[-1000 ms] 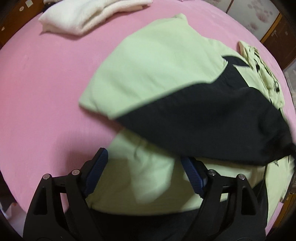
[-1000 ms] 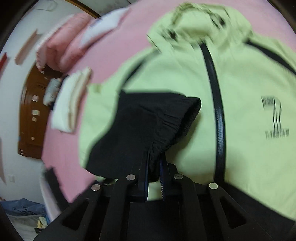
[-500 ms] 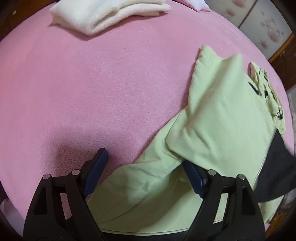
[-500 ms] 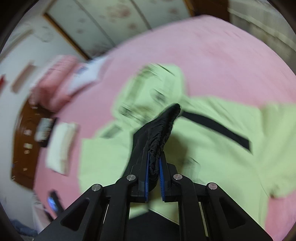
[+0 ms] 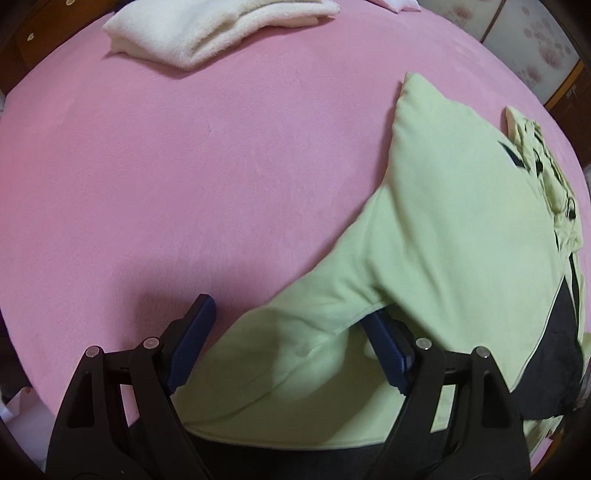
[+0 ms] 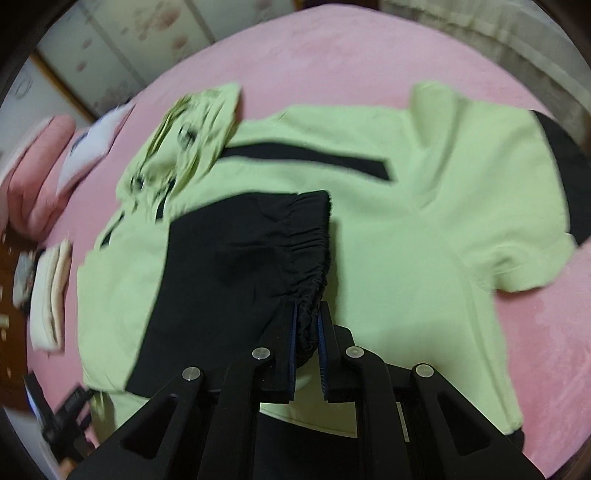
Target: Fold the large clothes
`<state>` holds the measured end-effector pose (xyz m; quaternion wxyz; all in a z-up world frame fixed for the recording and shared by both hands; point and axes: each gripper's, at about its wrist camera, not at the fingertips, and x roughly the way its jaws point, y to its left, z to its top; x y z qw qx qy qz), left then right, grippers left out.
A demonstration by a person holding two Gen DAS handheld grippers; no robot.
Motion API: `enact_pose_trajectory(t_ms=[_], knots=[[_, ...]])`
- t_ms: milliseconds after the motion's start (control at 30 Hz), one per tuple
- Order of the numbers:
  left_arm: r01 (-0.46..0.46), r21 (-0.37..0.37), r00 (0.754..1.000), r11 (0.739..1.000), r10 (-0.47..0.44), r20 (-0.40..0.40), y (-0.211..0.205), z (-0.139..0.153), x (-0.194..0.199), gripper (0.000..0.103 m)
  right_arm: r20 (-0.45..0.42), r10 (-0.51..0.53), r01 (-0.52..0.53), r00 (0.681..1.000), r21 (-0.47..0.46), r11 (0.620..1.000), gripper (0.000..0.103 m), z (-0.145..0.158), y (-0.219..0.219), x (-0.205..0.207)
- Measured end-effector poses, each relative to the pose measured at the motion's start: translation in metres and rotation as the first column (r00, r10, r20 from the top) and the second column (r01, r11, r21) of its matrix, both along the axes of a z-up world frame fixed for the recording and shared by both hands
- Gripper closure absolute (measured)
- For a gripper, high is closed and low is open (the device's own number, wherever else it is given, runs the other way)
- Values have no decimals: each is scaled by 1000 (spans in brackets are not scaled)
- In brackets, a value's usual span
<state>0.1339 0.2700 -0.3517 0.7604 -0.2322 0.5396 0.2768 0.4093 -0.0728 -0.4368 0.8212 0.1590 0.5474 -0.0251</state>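
A light green hooded jacket (image 6: pixel 388 229) with black trim lies spread on the pink bed (image 6: pixel 332 55). My right gripper (image 6: pixel 307 325) is shut on the black elastic cuff (image 6: pixel 310 266) of one sleeve, which is laid across the jacket's front. In the left wrist view the jacket (image 5: pixel 461 229) lies at the right, its green sleeve folded inward. My left gripper (image 5: pixel 291 343) is open, its jaws wide apart low over the jacket's lower edge, one finger (image 5: pixel 192 336) over the pink cover, the other partly under a fold of green cloth.
A folded cream towel (image 5: pixel 207 29) lies at the far side of the bed (image 5: pixel 147 184). Pink pillows (image 6: pixel 33 166) and a white item (image 6: pixel 92 151) lie beyond the hood (image 6: pixel 184 133). Dark wooden furniture stands past the bed's edge.
My right gripper carried the black cuff over the jacket and laid the sleeve across its front. In the left wrist view the sleeve swung off to the right, uncovering the pink cover. My left gripper stayed open.
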Motion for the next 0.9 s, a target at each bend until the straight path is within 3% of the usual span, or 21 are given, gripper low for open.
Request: enact_pose_trajectory(t_ms=[67, 233, 367, 500, 633, 700, 800, 833, 900], knots=[[2, 4, 1000, 1000, -2, -4, -4, 0, -6, 24, -1, -50, 50, 999, -22, 999, 94, 7, -13, -4], [-78, 4, 997, 997, 78, 18, 4, -3, -18, 24, -47, -24, 22, 999, -41, 999, 94, 7, -25, -3], [-82, 40, 997, 996, 81, 9, 7, 1, -16, 25, 10, -11, 12, 1000, -40, 999, 94, 13, -20, 6], [32, 133, 999, 991, -29, -27, -7, 13, 3, 30, 12, 59, -58, 998, -68, 996, 94, 13, -2, 20], [155, 255, 988, 954, -143, -64, -26, 21, 18, 35, 20, 61, -60, 998, -58, 997, 94, 17, 4, 22], [159, 236, 987, 959, -145, -75, -21, 16, 26, 35, 17, 53, -52, 998, -66, 996, 92, 18, 4, 21], [35, 53, 999, 998, -34, -28, 8, -6, 18, 35, -23, 14, -17, 1000, -128, 992, 68, 12, 1, 21], [-7, 5, 1000, 1000, 7, -9, 14, -9, 14, 35, -42, -2, -5, 999, -159, 987, 61, 10, 0, 20], [-34, -8, 999, 999, 34, 1, 15, -9, 11, 35, -57, -16, 5, 998, -193, 981, 61, 6, -3, 19]])
